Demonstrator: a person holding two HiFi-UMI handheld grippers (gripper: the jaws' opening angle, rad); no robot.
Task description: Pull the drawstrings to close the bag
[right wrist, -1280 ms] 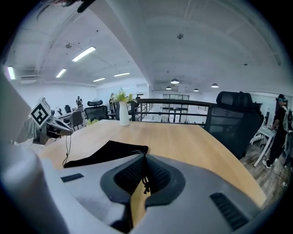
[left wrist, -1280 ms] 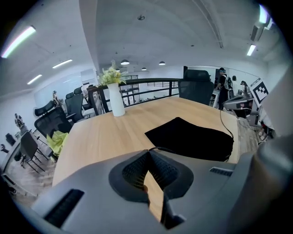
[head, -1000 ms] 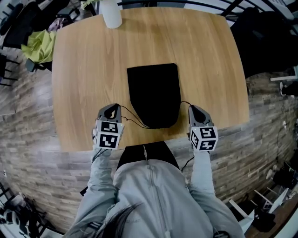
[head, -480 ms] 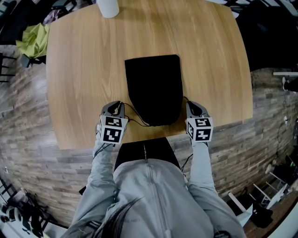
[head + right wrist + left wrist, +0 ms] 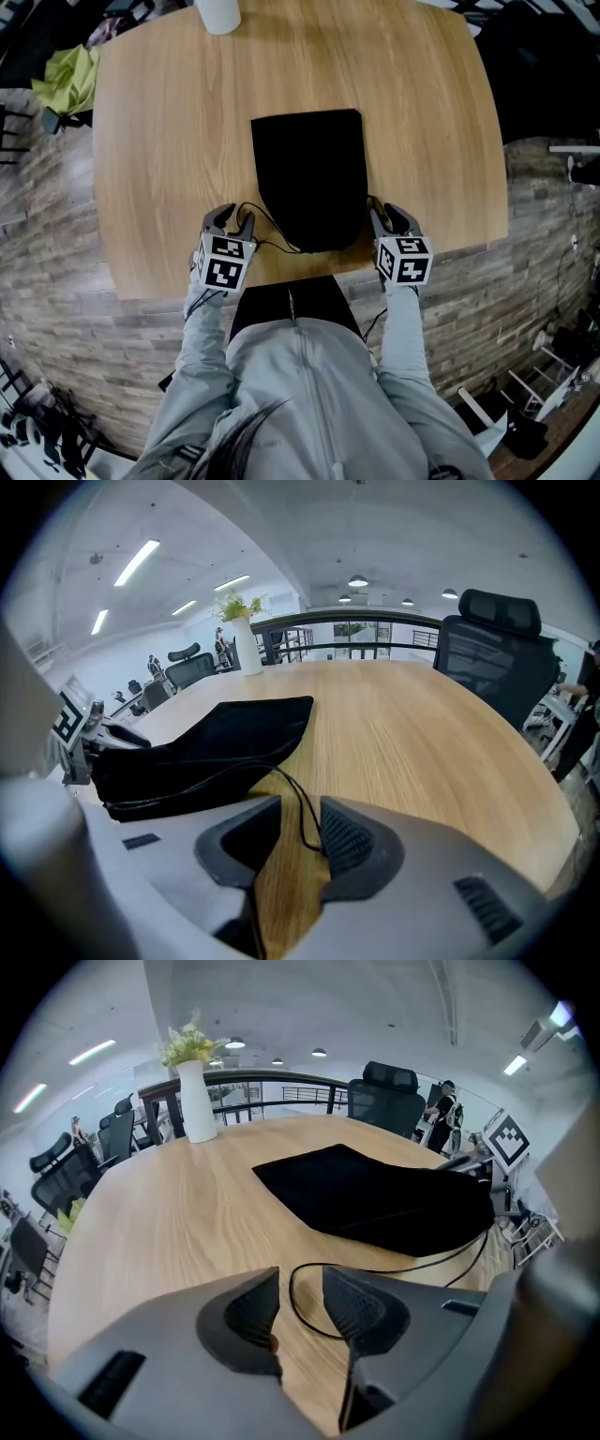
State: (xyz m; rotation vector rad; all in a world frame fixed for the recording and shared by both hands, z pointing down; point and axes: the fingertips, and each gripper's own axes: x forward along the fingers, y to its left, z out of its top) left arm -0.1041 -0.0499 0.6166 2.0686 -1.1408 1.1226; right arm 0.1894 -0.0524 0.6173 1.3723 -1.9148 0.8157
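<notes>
A black drawstring bag point(image 5: 309, 178) lies flat on the wooden table point(image 5: 159, 141), its gathered mouth toward the near edge. My left gripper point(image 5: 234, 218) sits at the bag's near-left corner. Its jaws are opening, and the left drawstring point(image 5: 298, 1290) loops loosely between them, untouched by the pads. At the near-right corner my right gripper point(image 5: 385, 215) is also opening. The right drawstring point(image 5: 302, 817) runs through its gap, close along the right-hand pad without being pinched. The bag point(image 5: 375, 1199) shows ahead of the left jaws and left of the right jaws point(image 5: 211, 738).
A white vase point(image 5: 217, 13) with flowers stands at the table's far edge. A yellow-green cloth point(image 5: 61, 86) lies off the table to the far left. Office chairs point(image 5: 492, 653) ring the table. The near table edge runs just below both grippers.
Both grippers have come in a little toward the bag's mouth. Their jaws, shut on the drawstrings before, now stand parted, and the cords lie slack.
</notes>
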